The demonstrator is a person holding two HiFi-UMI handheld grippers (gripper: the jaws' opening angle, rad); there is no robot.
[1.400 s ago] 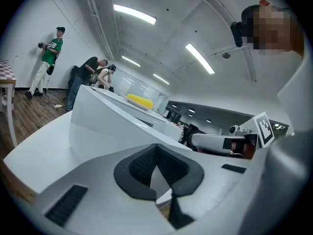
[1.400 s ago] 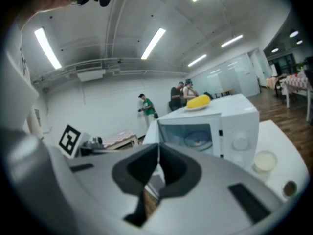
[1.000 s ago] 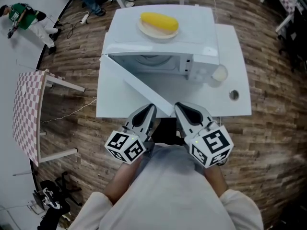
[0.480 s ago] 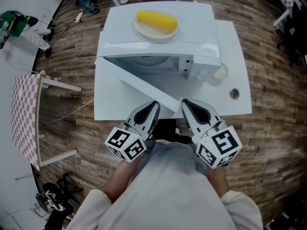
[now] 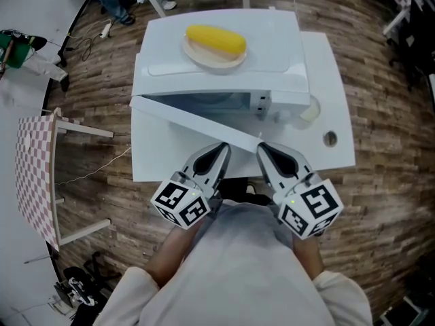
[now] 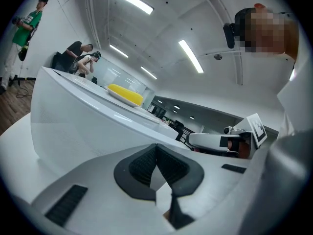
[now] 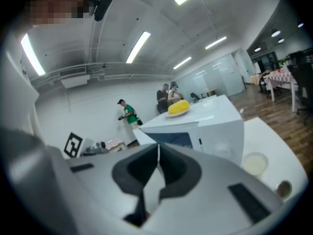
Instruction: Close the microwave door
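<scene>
The white microwave (image 5: 224,66) stands on a white table (image 5: 333,80). Its door (image 5: 183,117) hangs part open, hinged at the left, with its free edge swung out toward me. My left gripper (image 5: 221,148) is shut and empty, its tip at the door's outer face near the free edge. In the left gripper view the door (image 6: 73,126) fills the space just beyond the left gripper (image 6: 156,148). My right gripper (image 5: 262,148) is also shut and empty, just right of the free edge. In the right gripper view the microwave (image 7: 215,126) stands beyond the right gripper (image 7: 158,148).
A plate with a yellow food item (image 5: 214,41) rests on top of the microwave. A small pale cup (image 5: 309,111) and a round hole (image 5: 329,138) are on the table at the right. A checked table (image 5: 34,175) stands at left. People stand far off.
The door has swung further toward the microwave's front, so the gap is narrower. Both grippers have moved forward with it, side by side.
</scene>
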